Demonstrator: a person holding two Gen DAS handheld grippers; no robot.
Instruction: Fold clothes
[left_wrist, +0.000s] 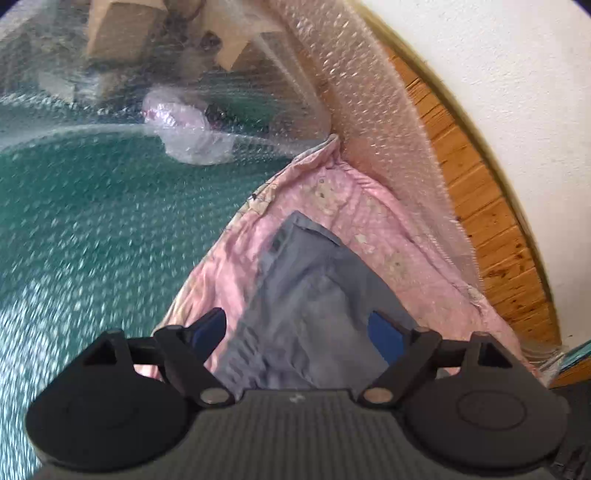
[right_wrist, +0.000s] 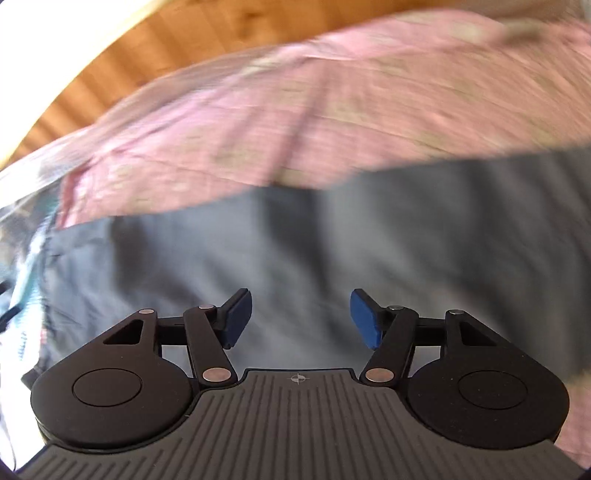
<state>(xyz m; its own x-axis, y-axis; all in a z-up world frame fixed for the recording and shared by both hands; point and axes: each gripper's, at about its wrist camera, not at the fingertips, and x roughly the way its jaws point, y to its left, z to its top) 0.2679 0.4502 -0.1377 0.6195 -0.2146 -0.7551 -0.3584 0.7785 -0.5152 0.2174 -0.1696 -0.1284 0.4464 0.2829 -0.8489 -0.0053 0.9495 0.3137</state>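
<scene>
Left gripper (left_wrist: 297, 330) and right gripper (right_wrist: 301, 317) wide, empty, above grey garment (left_wrist: 314, 295), pink sheet (left_wrist: 406, 236) toward 12 o'clock. Fold released; next: regrasp edge.

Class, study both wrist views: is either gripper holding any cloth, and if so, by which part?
Nothing is held. The left gripper and right gripper both stand open above the grey garment, pads clear of the cloth.
</scene>
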